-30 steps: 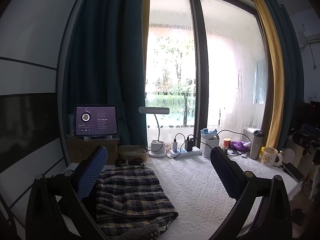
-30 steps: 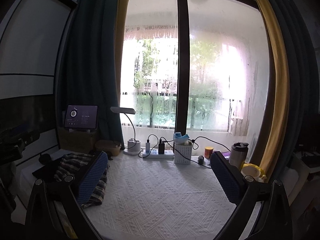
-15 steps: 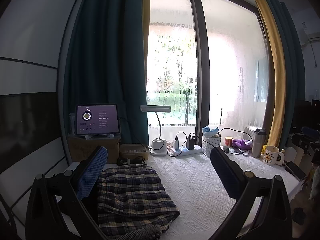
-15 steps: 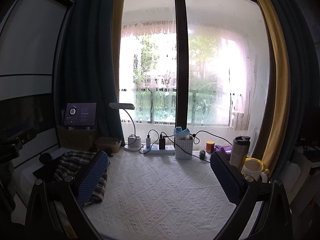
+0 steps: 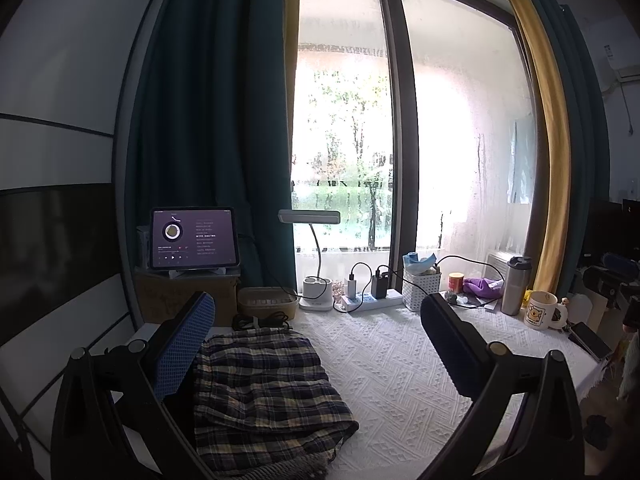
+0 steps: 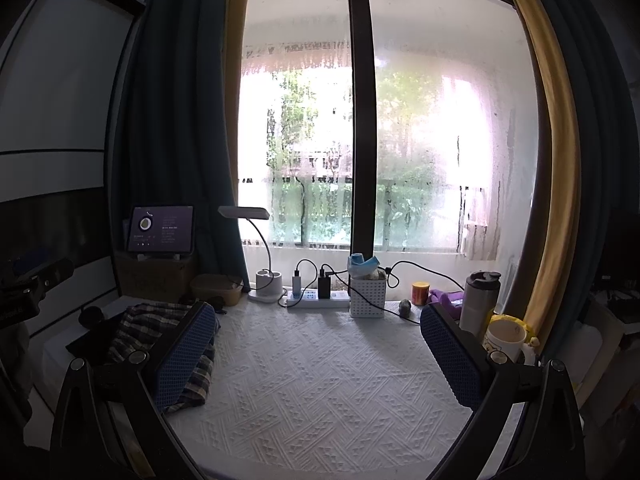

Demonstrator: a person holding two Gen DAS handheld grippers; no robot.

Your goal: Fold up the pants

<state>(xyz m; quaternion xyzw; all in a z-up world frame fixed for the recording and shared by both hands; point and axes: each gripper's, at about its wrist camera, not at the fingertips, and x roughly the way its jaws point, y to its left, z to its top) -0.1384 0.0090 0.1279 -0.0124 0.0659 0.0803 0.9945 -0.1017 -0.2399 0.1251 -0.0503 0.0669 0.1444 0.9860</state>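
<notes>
Left wrist view: the left gripper [image 5: 316,336] was wide apart and held nothing.
Left gripper fingers: the blue dotted pad [image 5: 182,346] sat on the left and the dark pad [image 5: 448,344] on the right.
Pants: the folded dark plaid cloth pants [image 5: 264,392] lay flat on the white bumpy tablecloth [image 5: 392,364], just past the left finger and partly behind it.
Past the left gripper: a purple lit tablet [image 5: 194,239] stood on a brown cardboard box [image 5: 180,292], and a white bendy desk lamp [image 5: 314,264] stood by the window.
Right of the left gripper: a white mug with a yellow picture [image 5: 540,314] stood near a silver metal bottle [image 5: 516,286].
Right wrist view: the right gripper [image 6: 318,336] was wide apart too and held nothing.
Pants from here: the plaid pants [image 6: 148,328] lay behind the left finger, off to the left side.
Between the right fingers: only bare tablecloth [image 6: 320,376] showed.
Past the right gripper: a white power strip with plugs [image 6: 320,298] lay beside a white plastic basket [image 6: 368,296].
</notes>
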